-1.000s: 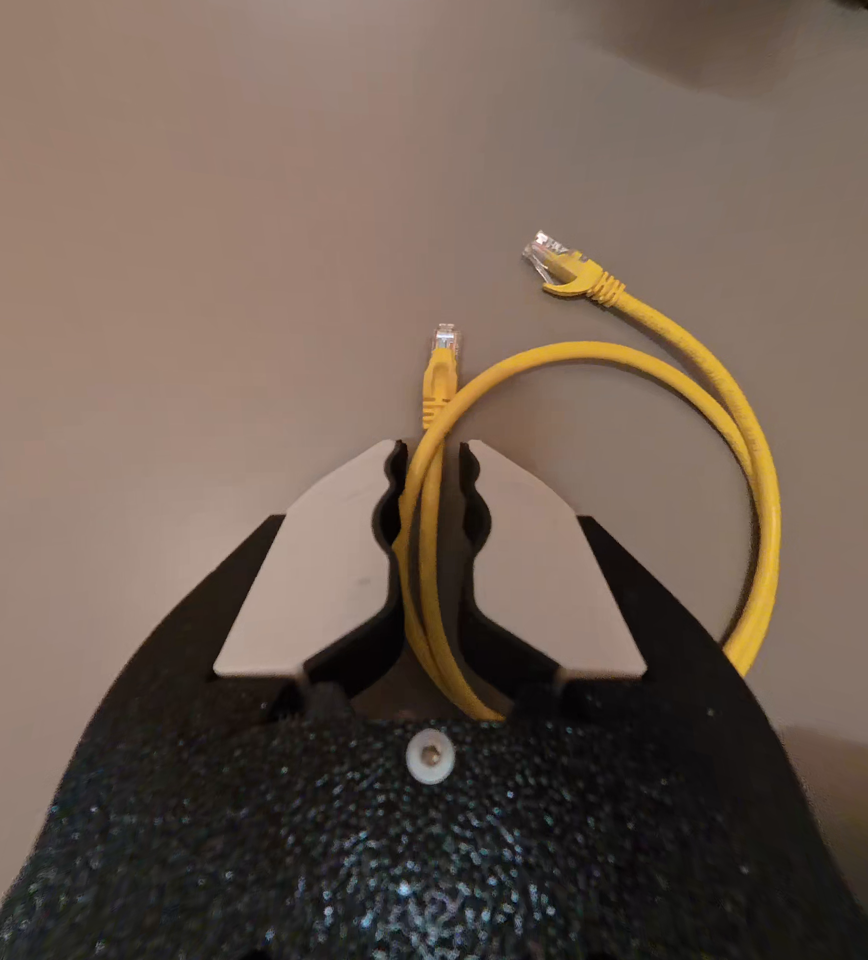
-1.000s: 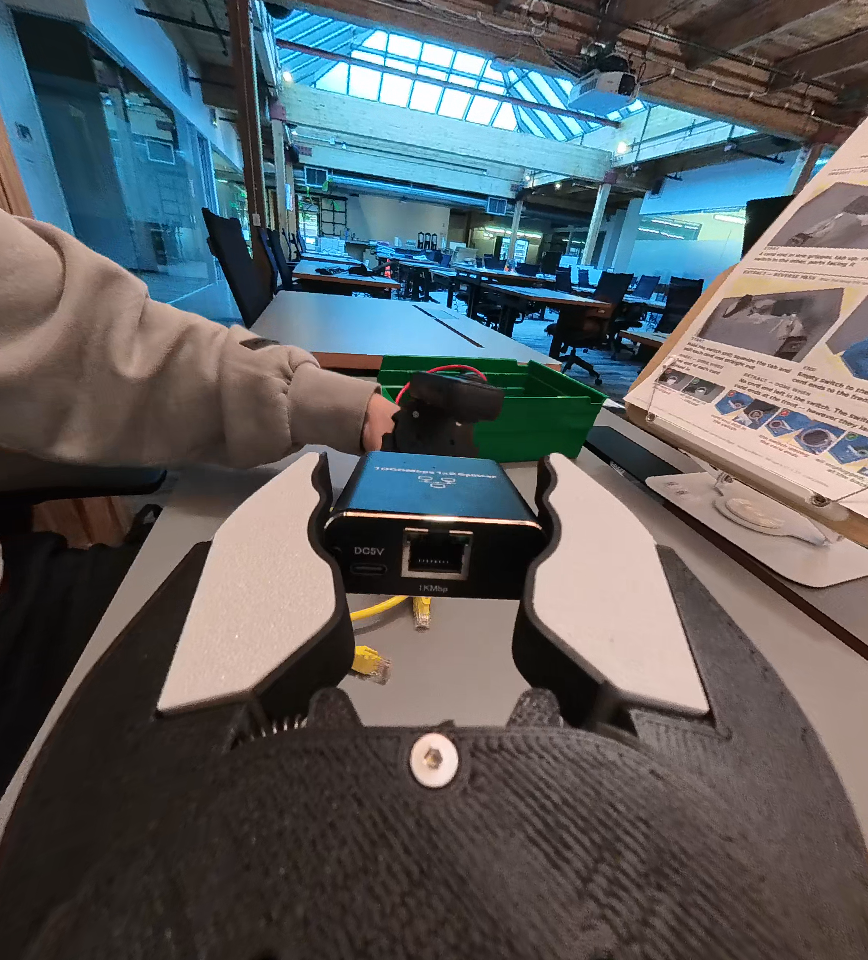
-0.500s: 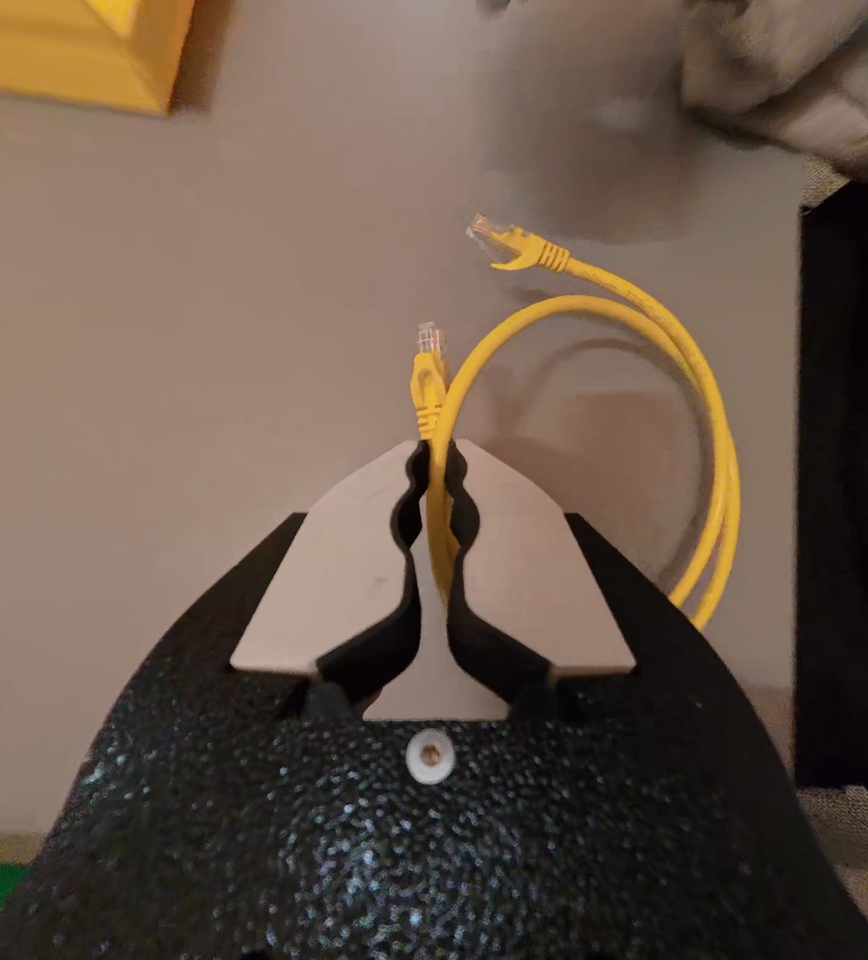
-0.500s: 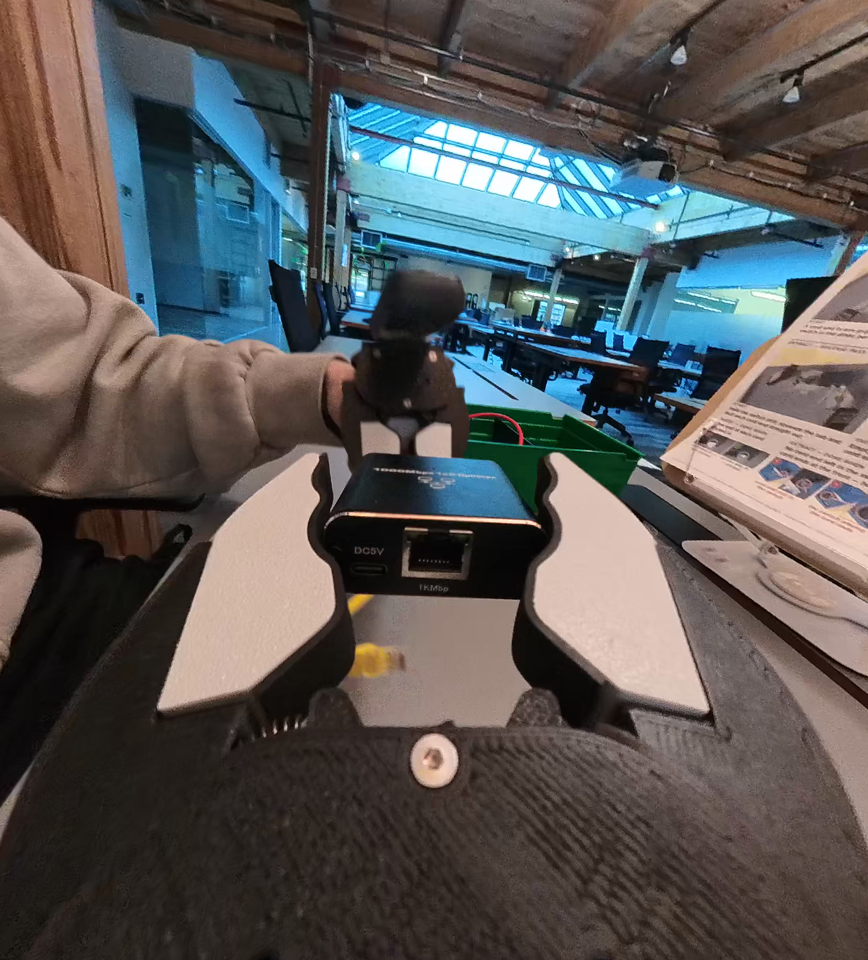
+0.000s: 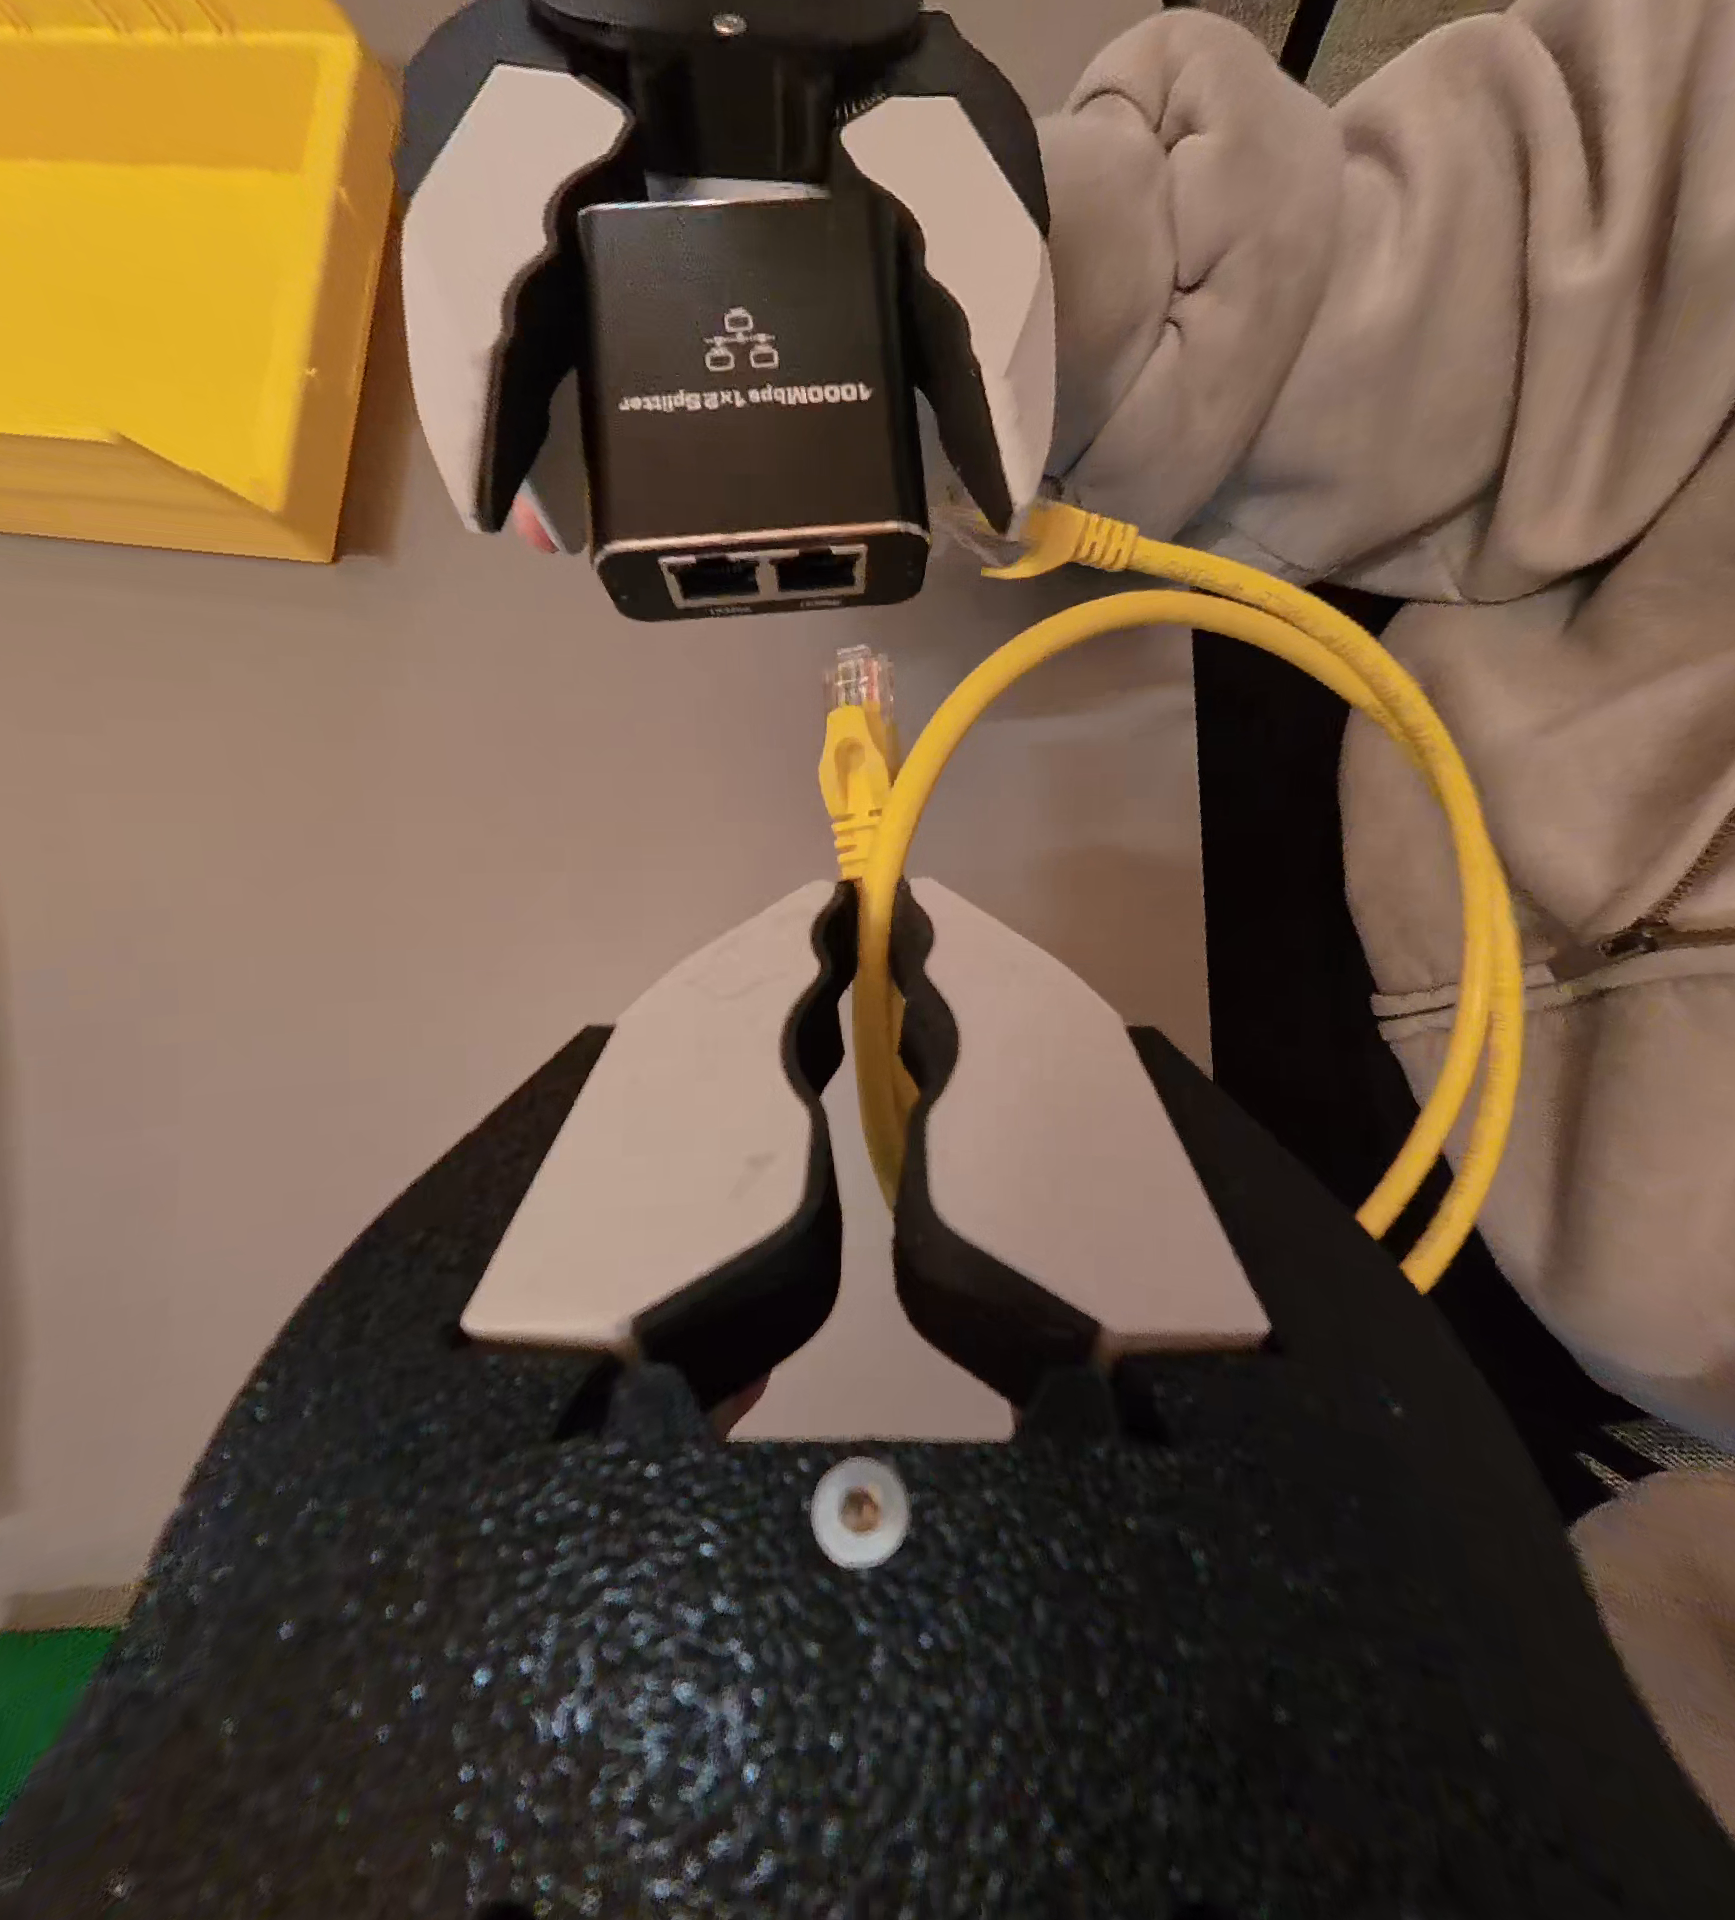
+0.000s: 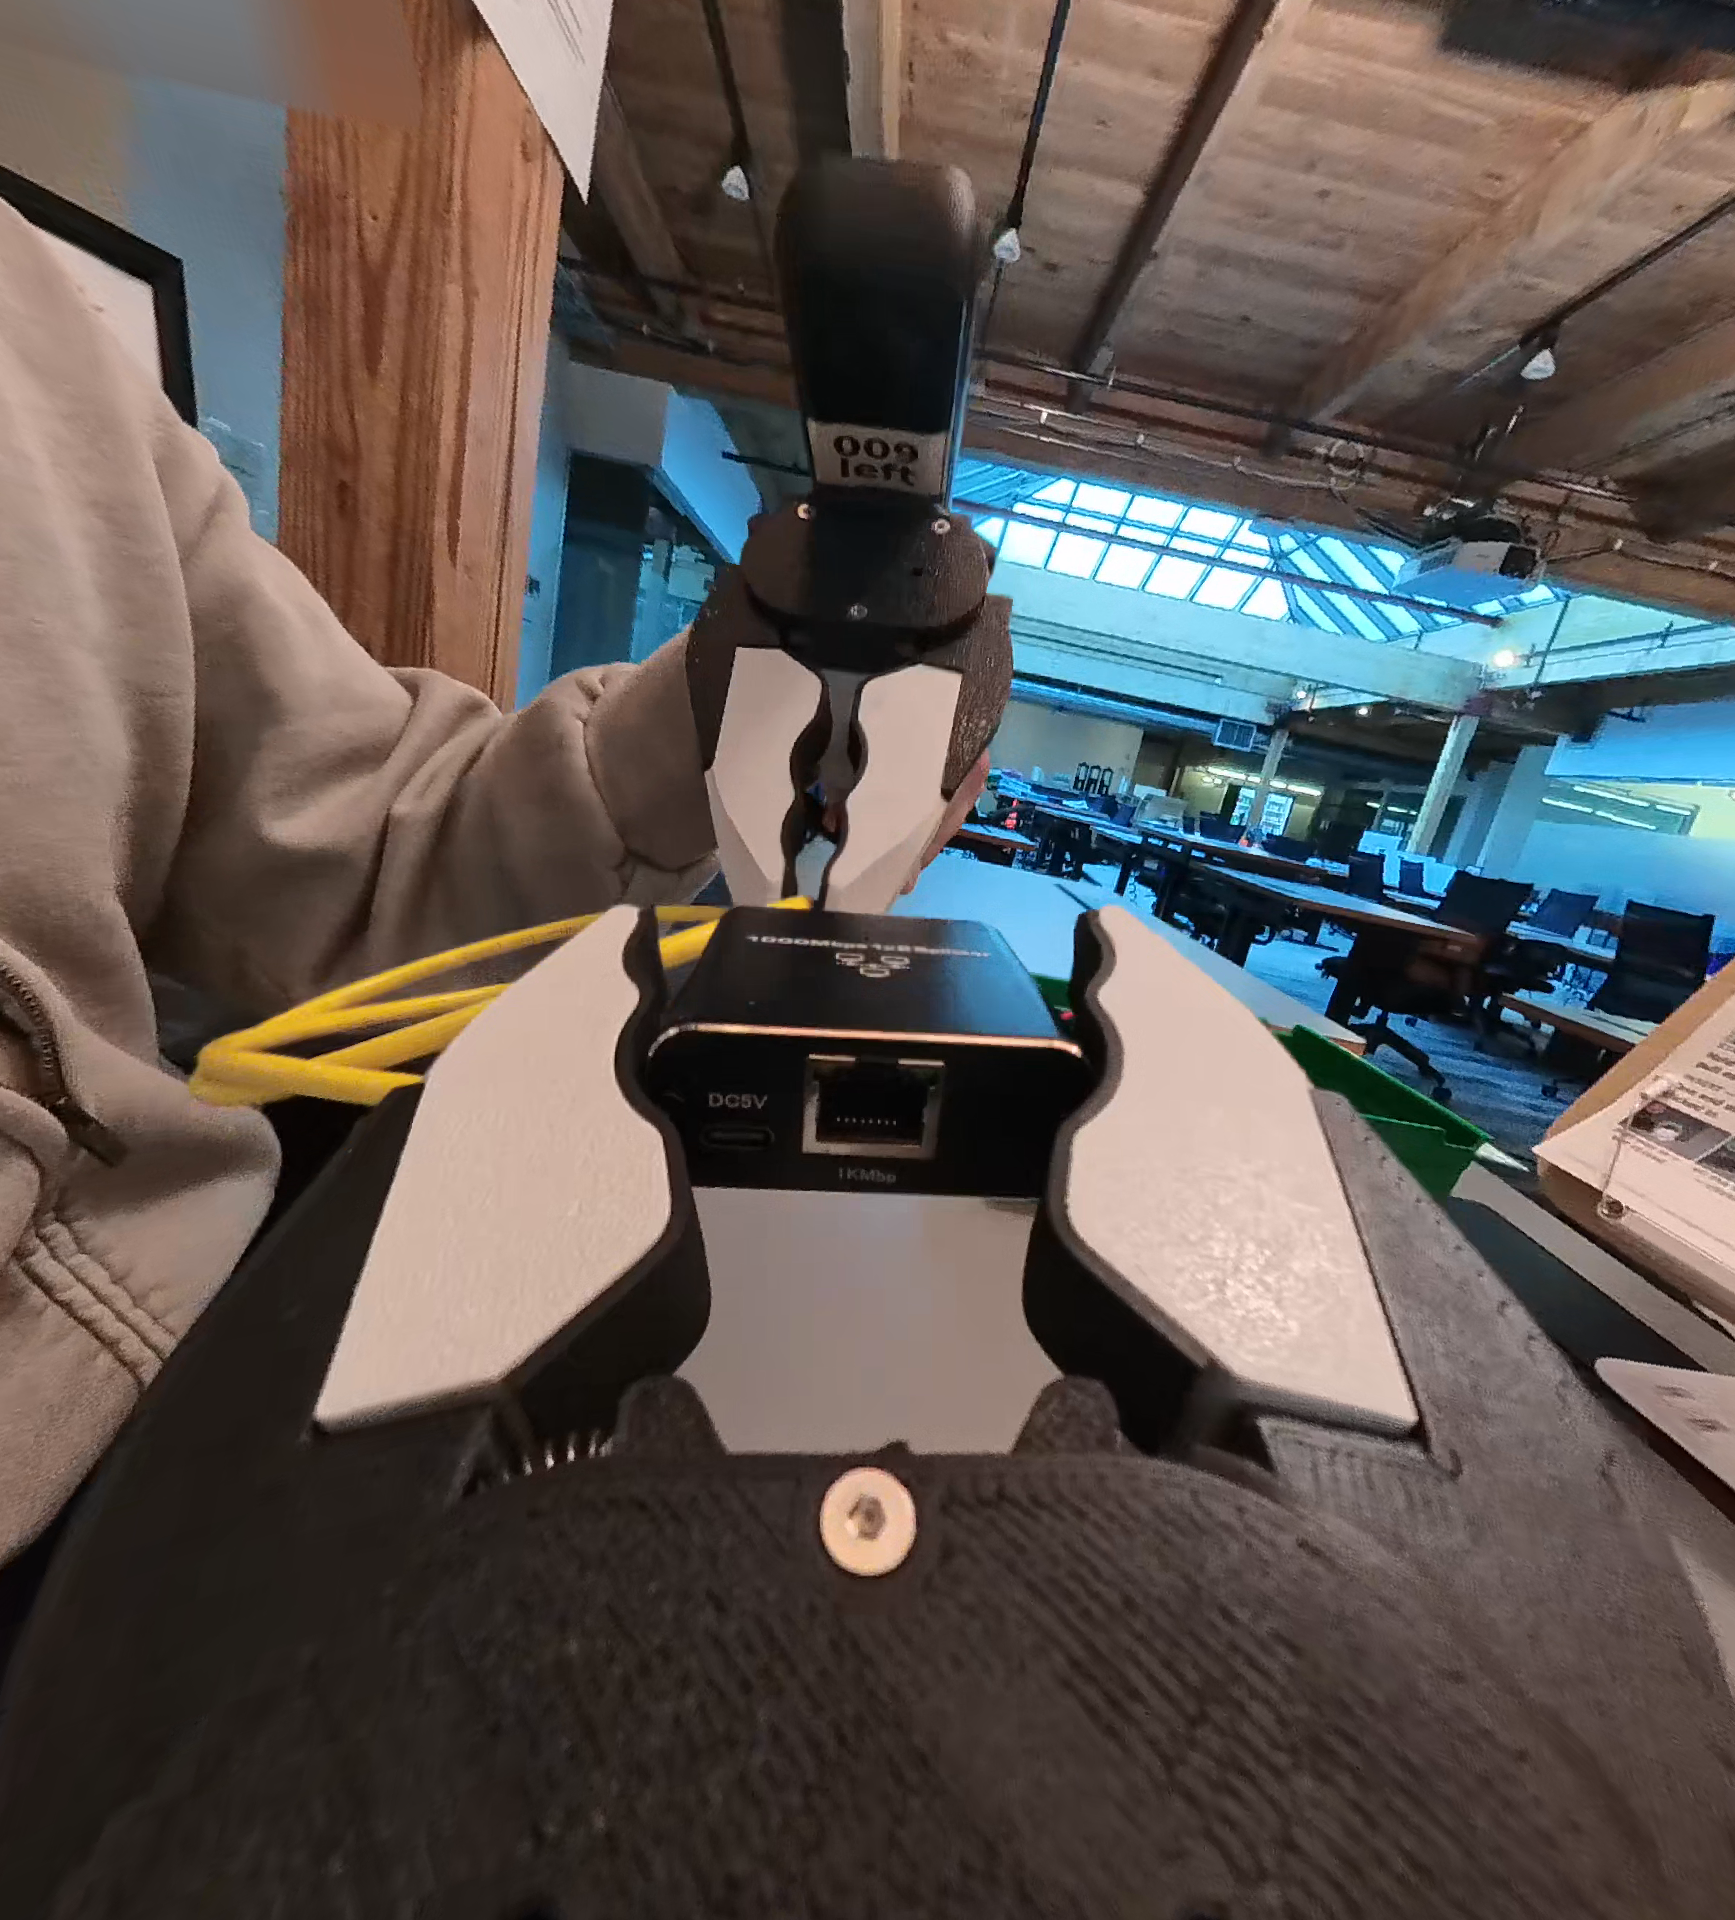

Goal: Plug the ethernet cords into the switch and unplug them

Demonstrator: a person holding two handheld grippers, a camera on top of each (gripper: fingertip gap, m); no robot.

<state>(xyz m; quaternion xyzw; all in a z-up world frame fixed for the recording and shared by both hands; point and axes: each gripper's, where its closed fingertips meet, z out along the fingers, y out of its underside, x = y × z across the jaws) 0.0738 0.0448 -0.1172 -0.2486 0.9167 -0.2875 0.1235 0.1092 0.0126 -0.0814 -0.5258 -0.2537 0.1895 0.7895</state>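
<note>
In the left wrist view, the left claw (image 5: 873, 894) is closed tightly on the yellow ethernet cord (image 5: 1465, 831), just behind one plug (image 5: 855, 727). This plug stands upright above the claw tips, in the middle of the frame. It points at the black switch (image 5: 743, 405) and is near its 2 ports (image 5: 764, 577), but it is not touching them. The rest of the cord makes a loop to the right side of the frame. Its second plug (image 5: 1060, 538) hangs free at the upper right, just beside one finger of the right claw (image 5: 738, 520).

The right claw holds the switch by its 2 sides at the top center of this frame, above the grey table (image 5: 271, 883). A yellow bin (image 5: 115, 291) is in the upper left, and a person's grey sleeve (image 5: 1465, 312) fills the right side.

In the right wrist view, the right claw (image 6: 868, 987) is half open around the switch (image 6: 863, 1049), with both fingers pressed on its sides. The side of the switch that faces the camera has 1 port. The left claw (image 6: 827, 883) points down toward the far edge of the switch, in the center of the frame. The cord (image 6: 375, 1029) shows at the left, in front of the sleeve (image 6: 167, 675). A green bin (image 6: 1382, 1101) and an instruction sheet (image 6: 1725, 1143) are at the right.
</note>
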